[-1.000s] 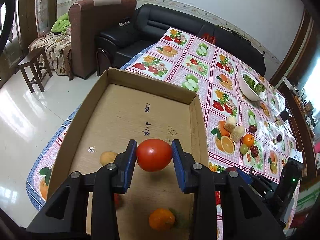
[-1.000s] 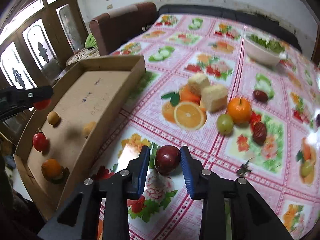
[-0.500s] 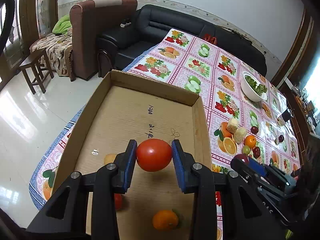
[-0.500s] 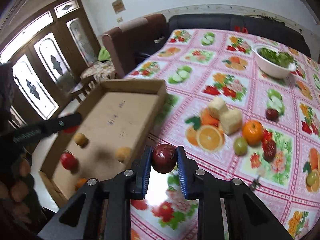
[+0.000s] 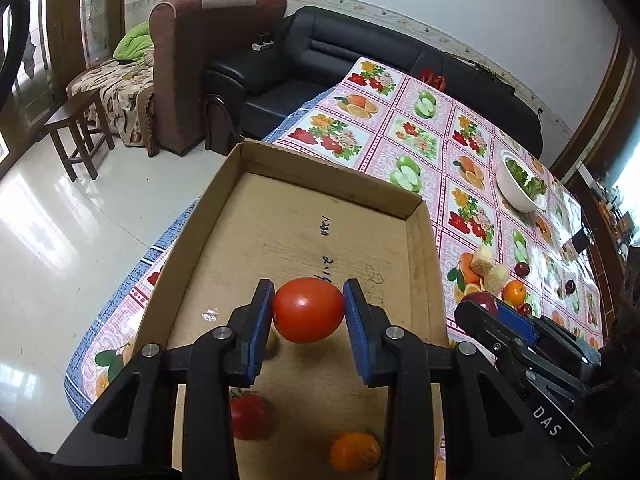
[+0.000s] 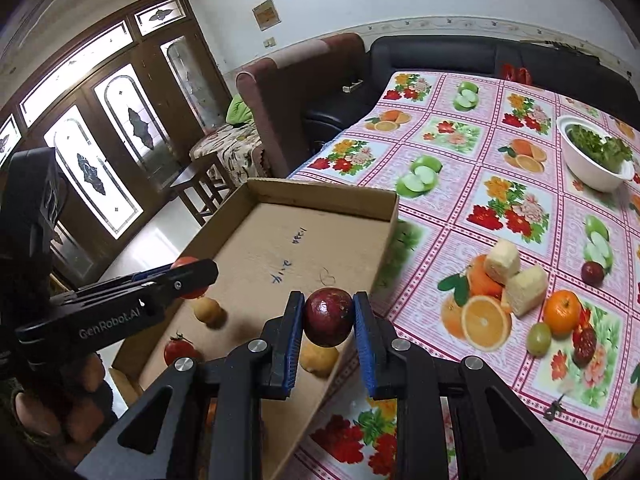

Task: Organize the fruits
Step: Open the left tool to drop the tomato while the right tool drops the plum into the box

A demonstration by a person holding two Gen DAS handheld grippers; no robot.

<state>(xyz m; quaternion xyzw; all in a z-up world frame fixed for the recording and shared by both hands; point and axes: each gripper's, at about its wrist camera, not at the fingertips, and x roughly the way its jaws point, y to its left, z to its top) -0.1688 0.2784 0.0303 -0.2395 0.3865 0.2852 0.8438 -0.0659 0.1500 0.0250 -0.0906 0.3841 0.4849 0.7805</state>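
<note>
My left gripper (image 5: 308, 312) is shut on a red tomato (image 5: 308, 309), held above the floor of the shallow cardboard box (image 5: 332, 196). A smaller tomato (image 5: 248, 416), an orange (image 5: 354, 451) and a partly hidden yellow fruit lie in the box below it. My right gripper (image 6: 329, 318) is shut on a dark red round fruit (image 6: 329, 316), raised over the box's right wall (image 6: 384, 260). In the right wrist view the left gripper (image 6: 192, 276) shows at the left with its tomato. Two yellow fruits (image 6: 207, 310) (image 6: 318, 356) and a tomato (image 6: 179, 350) lie in the box.
On the fruit-print tablecloth (image 6: 496, 208) to the right lie two pale cut chunks (image 6: 524, 284), an orange (image 6: 562, 312), a green grape-like fruit (image 6: 538, 338) and dark red fruits (image 6: 592, 272). A white bowl of greens (image 6: 596, 156) stands farther back. Sofas and a stool stand beyond the table.
My right gripper closed on the dark red fruit, lifted it off the tablecloth and carried it left over the box's right wall. The left gripper with its tomato hardly moved.
</note>
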